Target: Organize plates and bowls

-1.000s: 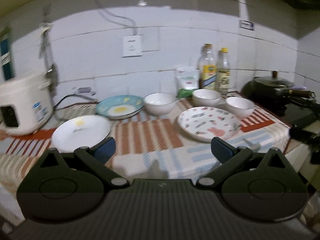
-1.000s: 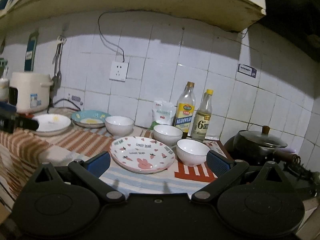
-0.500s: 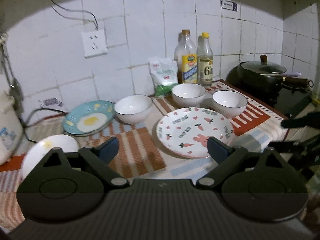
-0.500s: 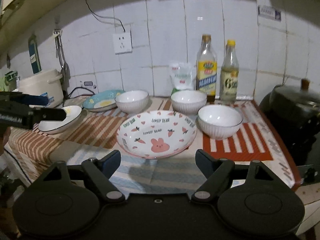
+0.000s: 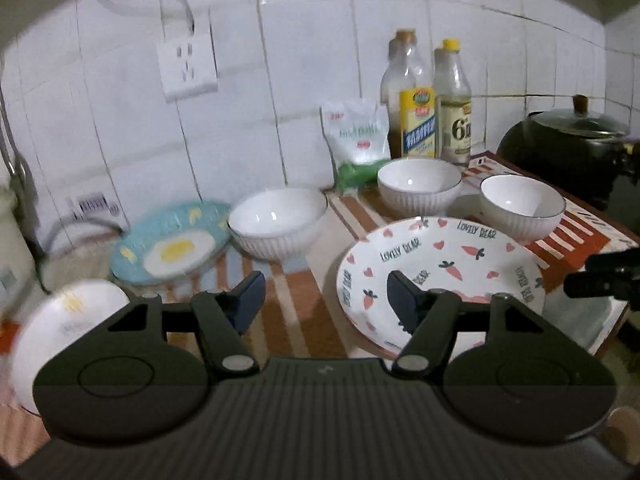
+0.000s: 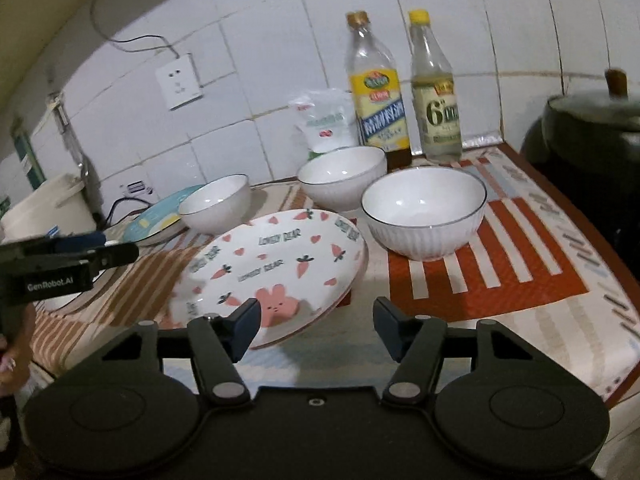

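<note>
- Right gripper [image 6: 316, 326] — jaws spread, empty — hovers near the round white carrot-and-rabbit plate [image 6: 272, 268] on the striped cloth [image 6: 500, 276], plate just ahead-left.
- Left gripper [image 5: 326, 300], also spread and empty, sits slightly left of that plate.
- Three white ribbed bowls [image 6: 424, 216] lie beyond.
</note>
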